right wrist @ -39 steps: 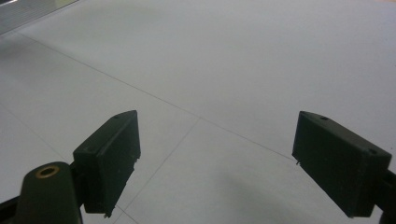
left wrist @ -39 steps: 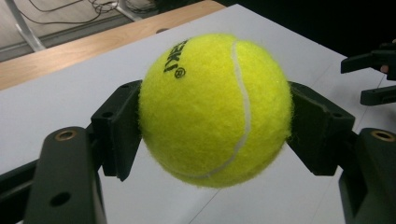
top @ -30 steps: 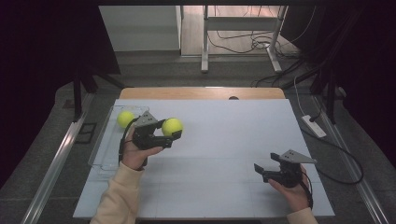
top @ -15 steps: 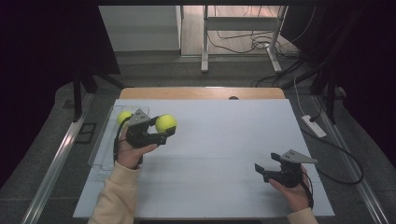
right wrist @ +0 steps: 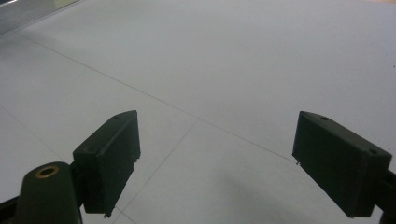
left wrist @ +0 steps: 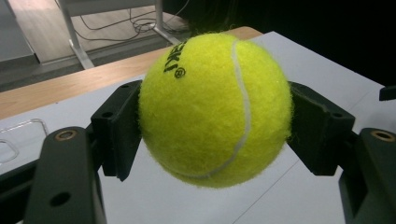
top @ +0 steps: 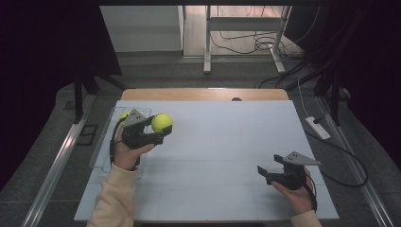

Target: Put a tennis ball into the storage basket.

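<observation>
High view footage shows a fuzzy yellow-green tennis ball (top: 161, 122) clamped in the left gripper (top: 158, 127) above the left part of the white table top (top: 222, 142), just beside a clear plastic tray (top: 105, 142) at the table's left edge, in which a second yellow-green ball (top: 123, 116) is partly seen behind the gripper. From the left gripper view, the held tennis ball (left wrist: 215, 108) is seen pressed across its widest part between the two black jaws, clear of the table surface. The ball is judged to be light, springy and slightly compressible, with a felt nap that gives good friction; a hold across the middle, as is seen, is judged the most secure, since a grip nearer a pole could let it squirt out. The left forearm, in a cream sleeve (top: 113, 198), is raised from the near edge, with the gripper held roughly level and pointed to the right. The right gripper (top: 263, 171) is held low over the near right part of the table, its jaws spread wide with nothing between them.
</observation>
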A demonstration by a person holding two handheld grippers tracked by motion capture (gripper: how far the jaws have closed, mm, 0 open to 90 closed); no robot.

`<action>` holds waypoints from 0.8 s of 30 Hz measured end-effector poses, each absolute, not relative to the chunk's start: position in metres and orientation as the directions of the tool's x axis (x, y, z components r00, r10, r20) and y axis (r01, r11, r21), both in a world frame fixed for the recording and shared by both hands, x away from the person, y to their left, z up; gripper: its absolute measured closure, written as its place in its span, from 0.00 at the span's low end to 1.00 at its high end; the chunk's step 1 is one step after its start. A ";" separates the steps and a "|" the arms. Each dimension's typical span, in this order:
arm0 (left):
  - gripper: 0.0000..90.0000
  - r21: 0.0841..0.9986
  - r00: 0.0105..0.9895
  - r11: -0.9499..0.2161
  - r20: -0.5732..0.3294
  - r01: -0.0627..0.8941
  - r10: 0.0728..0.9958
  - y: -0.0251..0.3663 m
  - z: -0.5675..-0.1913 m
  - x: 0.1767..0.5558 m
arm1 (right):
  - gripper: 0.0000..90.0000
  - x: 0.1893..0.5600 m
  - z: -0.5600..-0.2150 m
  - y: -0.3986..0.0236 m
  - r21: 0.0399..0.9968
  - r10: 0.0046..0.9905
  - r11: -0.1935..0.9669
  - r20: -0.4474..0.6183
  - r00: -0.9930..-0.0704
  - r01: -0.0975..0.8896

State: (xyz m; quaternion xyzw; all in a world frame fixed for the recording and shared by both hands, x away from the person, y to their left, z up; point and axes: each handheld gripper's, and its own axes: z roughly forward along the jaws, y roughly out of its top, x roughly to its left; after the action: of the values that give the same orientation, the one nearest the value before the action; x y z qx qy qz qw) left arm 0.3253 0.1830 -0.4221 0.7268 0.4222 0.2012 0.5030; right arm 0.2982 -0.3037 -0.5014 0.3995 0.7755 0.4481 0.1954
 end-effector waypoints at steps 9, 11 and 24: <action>0.30 0.905 0.539 -0.117 -0.137 0.410 0.831 0.192 -0.421 0.326 | 0.17 0.298 -0.501 -0.304 0.851 0.796 0.278 0.055 -0.603 0.445; 0.30 0.905 0.531 -0.114 -0.135 0.409 0.836 0.194 -0.421 0.326 | 0.17 0.298 -0.501 -0.304 0.851 0.796 0.279 0.054 -0.603 0.445; 0.30 0.911 0.500 -0.097 -0.130 0.402 0.856 0.208 -0.417 0.323 | 0.17 0.298 -0.501 -0.304 0.851 0.797 0.279 0.054 -0.602 0.445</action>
State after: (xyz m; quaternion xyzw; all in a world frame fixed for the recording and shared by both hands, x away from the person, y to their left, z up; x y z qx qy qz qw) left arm 0.3231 0.2085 -0.4174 0.7052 0.4461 0.2261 0.5025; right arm 0.2980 -0.3039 -0.5014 0.4005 0.7753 0.4472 0.1963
